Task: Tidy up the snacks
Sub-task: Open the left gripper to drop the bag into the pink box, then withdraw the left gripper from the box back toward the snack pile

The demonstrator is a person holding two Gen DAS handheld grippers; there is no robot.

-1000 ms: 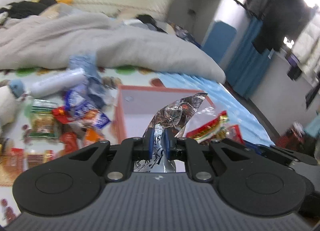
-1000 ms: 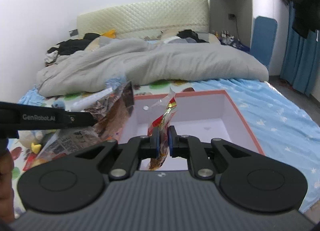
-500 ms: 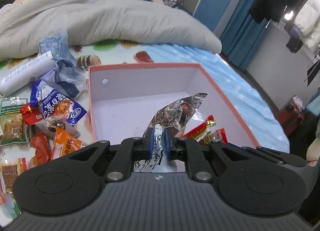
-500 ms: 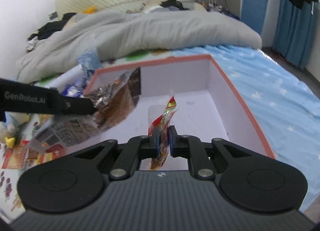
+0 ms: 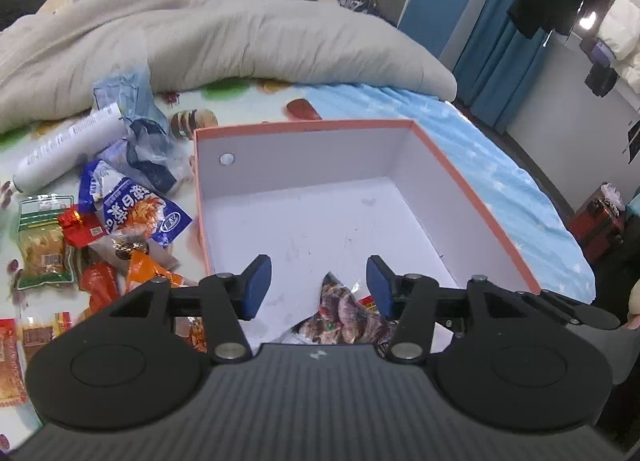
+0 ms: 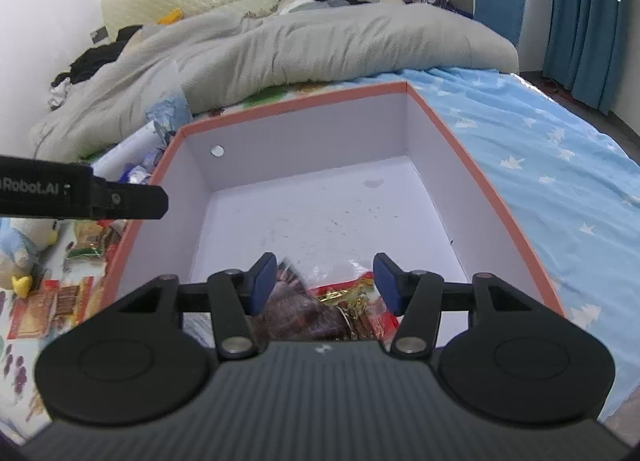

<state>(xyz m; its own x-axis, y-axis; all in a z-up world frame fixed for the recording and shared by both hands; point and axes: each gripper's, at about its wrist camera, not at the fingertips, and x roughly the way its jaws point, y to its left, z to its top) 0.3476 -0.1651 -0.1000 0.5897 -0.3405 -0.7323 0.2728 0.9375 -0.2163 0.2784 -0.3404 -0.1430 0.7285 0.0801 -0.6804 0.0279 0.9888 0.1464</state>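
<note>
A white box with an orange rim (image 5: 304, 126) (image 6: 288, 107) lies on the bed. My left gripper (image 5: 318, 287) hovers over its near end, jaws opening, and nothing is pressed between the pads. Below it a silver-and-brown snack packet (image 5: 344, 315) lies on the box floor. My right gripper (image 6: 324, 281) is opening too, above the same brown packet (image 6: 298, 311) and a red-and-gold snack packet (image 6: 356, 303), both loose in the box. The left gripper's side (image 6: 80, 197) shows at the left of the right wrist view.
Loose snack packets (image 5: 128, 213) are heaped left of the box, beside a white tube (image 5: 68, 149) and crumpled blue bags (image 5: 136, 129). A grey duvet (image 5: 240, 45) lies behind. A blue star-print sheet (image 6: 560, 165) spreads to the right. A plush toy (image 6: 24, 245) sits at far left.
Both grippers came down over the box and opened. The silver-brown packet and the red-gold packet left the pads and now lie on the box floor.
</note>
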